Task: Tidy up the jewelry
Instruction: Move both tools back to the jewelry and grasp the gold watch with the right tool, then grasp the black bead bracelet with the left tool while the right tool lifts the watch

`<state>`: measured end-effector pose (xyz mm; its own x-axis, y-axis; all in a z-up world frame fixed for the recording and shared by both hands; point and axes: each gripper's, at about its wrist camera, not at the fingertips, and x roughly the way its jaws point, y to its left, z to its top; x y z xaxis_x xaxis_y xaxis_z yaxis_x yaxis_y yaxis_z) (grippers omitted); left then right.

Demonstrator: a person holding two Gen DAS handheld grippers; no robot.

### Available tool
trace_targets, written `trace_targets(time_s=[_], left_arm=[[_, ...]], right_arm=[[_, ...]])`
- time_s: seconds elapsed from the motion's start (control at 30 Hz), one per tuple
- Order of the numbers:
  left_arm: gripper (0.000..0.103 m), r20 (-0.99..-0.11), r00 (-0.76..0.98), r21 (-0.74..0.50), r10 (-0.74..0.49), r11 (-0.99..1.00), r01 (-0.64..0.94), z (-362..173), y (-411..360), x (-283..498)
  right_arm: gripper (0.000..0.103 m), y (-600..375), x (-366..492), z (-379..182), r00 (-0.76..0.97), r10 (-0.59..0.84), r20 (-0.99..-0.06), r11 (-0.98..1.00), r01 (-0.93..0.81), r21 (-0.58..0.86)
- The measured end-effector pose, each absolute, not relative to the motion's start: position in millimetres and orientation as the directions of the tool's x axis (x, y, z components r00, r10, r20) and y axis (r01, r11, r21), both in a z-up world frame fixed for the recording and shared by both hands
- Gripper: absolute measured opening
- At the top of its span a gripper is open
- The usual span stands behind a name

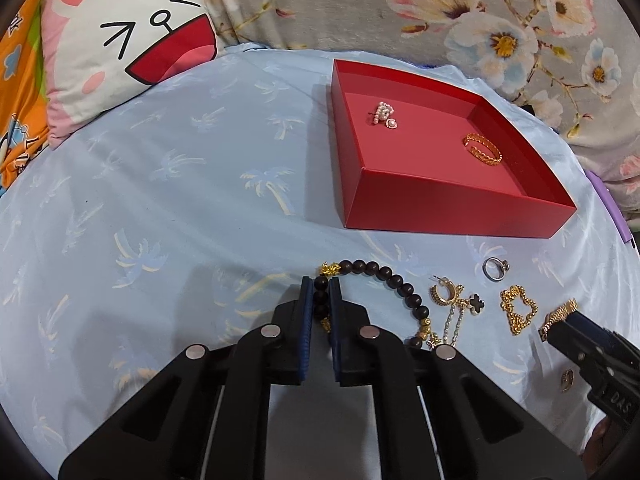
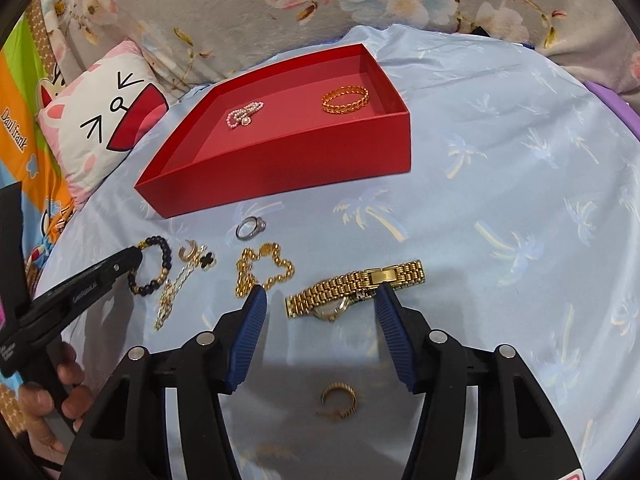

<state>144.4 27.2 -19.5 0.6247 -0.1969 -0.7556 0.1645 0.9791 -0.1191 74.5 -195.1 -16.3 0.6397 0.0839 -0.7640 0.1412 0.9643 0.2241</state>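
My left gripper (image 1: 322,292) is shut on a dark bead bracelet (image 1: 384,272) with gold charms, which lies on the blue cloth. In the right wrist view my right gripper (image 2: 321,291) stands open astride a gold watch (image 2: 352,286); its right pad is at the band and the left pad is apart from it. A red box (image 1: 400,200) behind holds a pearl piece (image 1: 382,115) and a gold band (image 1: 483,149). Loose on the cloth are a silver ring (image 1: 495,269), a hoop earring with a black clover (image 1: 452,300) and a gold chain (image 1: 518,308).
A gold hoop earring (image 2: 339,400) lies under my right gripper. A cartoon-face pillow (image 1: 120,52) sits at the back left and a floral blanket (image 1: 400,12) runs along the back. A hand (image 2: 52,392) holds the left gripper's handle.
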Motion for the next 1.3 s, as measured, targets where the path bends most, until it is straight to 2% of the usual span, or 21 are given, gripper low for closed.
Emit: trace_targets(time_s=[0.17,0.37,0.47,0.53,0.9,1.3], left_arm=[[0.007,-0.755,0.624,-0.12,-0.199,0.979,0.166,-19,27,144],[0.007,-0.755,0.623,-0.125,-0.204,0.978,0.169,-19,27,144],[0.007,-0.754,0.621,-0.132,-0.213,0.976,0.174,-18,27,143],[0.007,-0.751,0.622,-0.138,-0.221,0.974,0.179,-17,27,143],[0.007,-0.738,0.622,-0.184,-0.262,0.965,0.187,-8,29,130],[0.007,-0.671,0.655,-0.217,-0.347,0.937,0.274,55,21,121]], right_arm=[[0.045,-190,86,-17,0.638,0.05,-0.769,0.972,0.147,0.185],[0.027,-183,90,-19,0.633,-0.041,-0.773,0.985,0.156,0.075],[0.021,-187,87,-18,0.634,-0.031,-0.773,0.983,0.159,0.091],[0.011,-192,83,-18,0.634,-0.02,-0.773,0.979,0.169,0.113],[0.011,-197,63,-4,0.661,0.017,-0.75,0.972,0.166,0.168],[0.011,-207,52,54,0.749,0.032,-0.662,0.971,0.134,0.198]])
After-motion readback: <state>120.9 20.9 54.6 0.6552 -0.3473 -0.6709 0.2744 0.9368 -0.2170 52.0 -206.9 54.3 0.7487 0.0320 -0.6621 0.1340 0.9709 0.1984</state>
